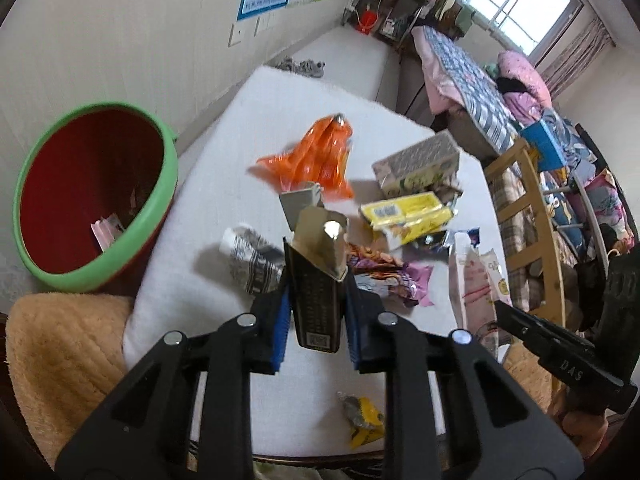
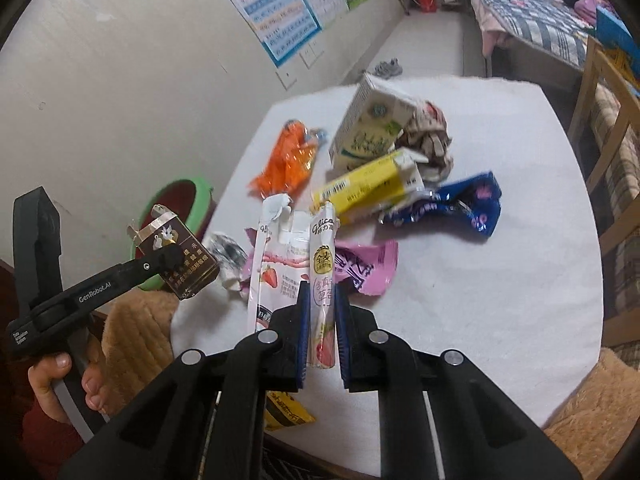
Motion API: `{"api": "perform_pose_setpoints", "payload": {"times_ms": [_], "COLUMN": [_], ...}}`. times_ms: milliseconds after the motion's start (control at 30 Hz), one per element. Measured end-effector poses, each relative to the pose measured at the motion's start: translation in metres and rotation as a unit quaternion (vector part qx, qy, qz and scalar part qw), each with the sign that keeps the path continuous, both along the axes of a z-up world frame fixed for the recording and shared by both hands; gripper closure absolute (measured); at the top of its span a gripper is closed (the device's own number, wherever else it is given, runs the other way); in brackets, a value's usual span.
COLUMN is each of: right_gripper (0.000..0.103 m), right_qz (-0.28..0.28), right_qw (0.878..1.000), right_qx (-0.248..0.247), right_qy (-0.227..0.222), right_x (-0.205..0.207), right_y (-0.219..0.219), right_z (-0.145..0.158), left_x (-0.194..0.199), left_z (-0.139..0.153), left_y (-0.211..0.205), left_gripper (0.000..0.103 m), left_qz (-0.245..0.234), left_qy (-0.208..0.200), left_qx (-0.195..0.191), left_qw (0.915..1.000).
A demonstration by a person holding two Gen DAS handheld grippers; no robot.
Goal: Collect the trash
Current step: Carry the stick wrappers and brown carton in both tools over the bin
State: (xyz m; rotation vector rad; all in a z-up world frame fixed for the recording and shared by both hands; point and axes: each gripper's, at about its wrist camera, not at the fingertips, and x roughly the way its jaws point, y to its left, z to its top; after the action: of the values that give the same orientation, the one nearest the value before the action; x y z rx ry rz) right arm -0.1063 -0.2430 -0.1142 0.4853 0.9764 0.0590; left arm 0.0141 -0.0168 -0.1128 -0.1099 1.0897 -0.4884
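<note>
Left gripper (image 1: 316, 312) clamps cigarette box (image 1: 318, 280); right gripper (image 2: 322, 332) pinches strawberry wrapper (image 2: 322, 280), both above table (image 1: 208, 200). Carry both over bin (image 1: 96, 196) before releasing; wrapper hangs limp.

I see a table (image 2: 500, 280) covered in white cloth, with litter spread over its middle. Toward the far edge lies an orange wrapper (image 1: 308, 156), and beside it a pale milk carton (image 2: 368, 128) rests tilted against a crumpled patterned wrapper (image 2: 432, 136). A yellow box (image 2: 368, 188) lies just nearer, touching a dark blue wrapper (image 2: 452, 208). A purple wrapper (image 2: 368, 268) sits near the centre, a crumpled grey-white wrapper (image 1: 252, 260) toward the left edge, and a small yellow wrapper (image 1: 364, 420) at the near edge.
</note>
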Motion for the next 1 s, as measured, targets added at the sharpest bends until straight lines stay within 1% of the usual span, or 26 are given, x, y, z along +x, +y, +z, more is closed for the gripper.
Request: {"api": "perform_pose_setpoints", "payload": {"times_ms": [133, 300, 500, 1000], "right_gripper": [0.091, 0.091, 0.091, 0.091], "right_qz": [0.006, 0.019, 0.037, 0.068], "right_qw": [1.000, 1.000, 0.999, 0.996], "right_qx": [-0.008, -0.007, -0.014, -0.014], "right_qy": [-0.009, -0.022, -0.037, -0.060], "right_x": [0.009, 0.022, 0.033, 0.059], "right_y": [0.007, 0.017, 0.031, 0.052], "right_z": [0.003, 0.012, 0.023, 0.039], "left_x": [0.000, 0.001, 0.002, 0.010], "left_z": [0.012, 0.021, 0.024, 0.026], "left_y": [-0.002, 0.000, 0.008, 0.036], "left_gripper": [0.080, 0.080, 0.080, 0.080], "left_qz": [0.002, 0.003, 0.018, 0.059], "left_qy": [-0.021, -0.035, -0.059, -0.066], "left_qx": [0.001, 0.005, 0.030, 0.036], "left_qw": [0.9998, 0.9994, 0.9977, 0.9954]}}
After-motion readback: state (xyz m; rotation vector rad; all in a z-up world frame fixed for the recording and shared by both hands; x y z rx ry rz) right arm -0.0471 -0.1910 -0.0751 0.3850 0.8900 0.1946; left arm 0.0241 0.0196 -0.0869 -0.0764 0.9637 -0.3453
